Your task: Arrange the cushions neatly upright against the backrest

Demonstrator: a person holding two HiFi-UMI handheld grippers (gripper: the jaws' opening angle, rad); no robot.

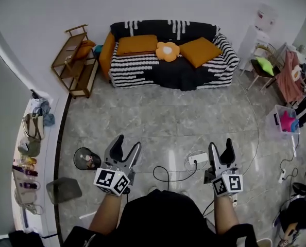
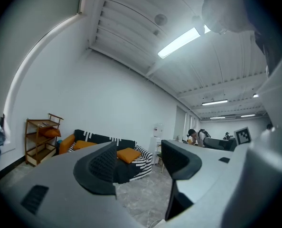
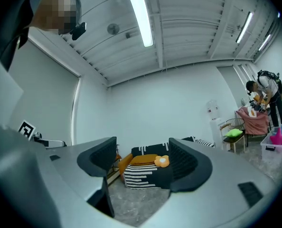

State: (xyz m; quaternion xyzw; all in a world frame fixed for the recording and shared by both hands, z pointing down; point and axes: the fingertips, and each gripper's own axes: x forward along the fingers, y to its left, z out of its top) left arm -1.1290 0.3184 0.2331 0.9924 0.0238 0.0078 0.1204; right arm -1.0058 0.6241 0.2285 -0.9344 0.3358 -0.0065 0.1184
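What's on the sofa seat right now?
Three cushions: a long orange cushion at the left, a flower-shaped cushion in the middle, a square orange cushion at the right, skewed. The striped cover hides the seat of the sofa, and anything beneath the cushions is covered.

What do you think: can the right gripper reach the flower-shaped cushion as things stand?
Probably not yet. The right gripper, open and empty, is far from the flower-shaped cushion on the sofa; only floor lies between, so stepping closer should do.

surface: sofa [image 1: 142, 66] | on it: long orange cushion [image 1: 137, 44], flower cushion [image 1: 167, 51], square orange cushion [image 1: 200, 51]
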